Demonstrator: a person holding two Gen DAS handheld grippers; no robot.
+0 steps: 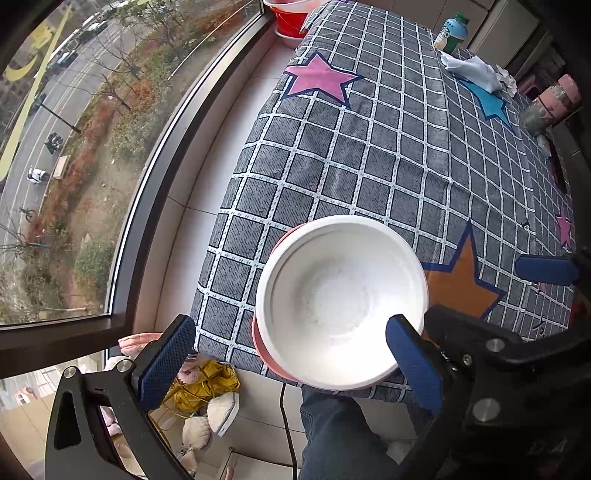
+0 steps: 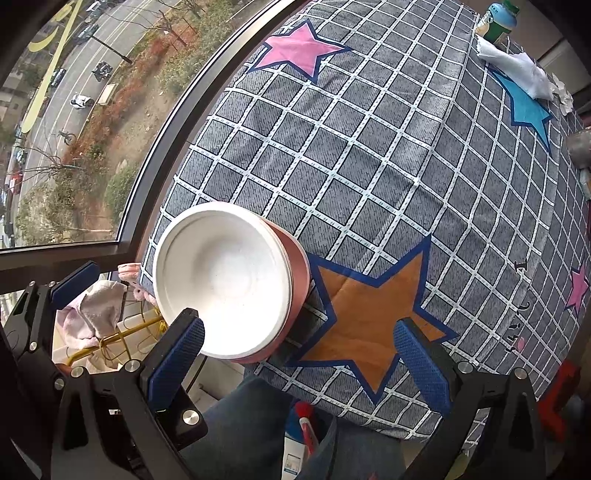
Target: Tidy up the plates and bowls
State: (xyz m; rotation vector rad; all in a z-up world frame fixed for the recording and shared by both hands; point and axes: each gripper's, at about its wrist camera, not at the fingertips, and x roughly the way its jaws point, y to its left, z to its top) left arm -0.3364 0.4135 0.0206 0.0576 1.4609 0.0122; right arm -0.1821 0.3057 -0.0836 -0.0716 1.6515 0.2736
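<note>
Your white bowl (image 1: 341,301) sits nested in a pink bowl (image 2: 297,275) at the near corner of the checked tablecloth (image 1: 388,166), empty, beside the orange star (image 2: 365,314). Your left gripper (image 1: 291,363) and right gripper (image 2: 299,363) both stand spread apart, holding nothing.

The checked cloth (image 2: 369,166) lies bare toward twelve o'clock; the stacked bowls (image 2: 229,280) block nine, bottle (image 2: 498,18) far at one.
</note>
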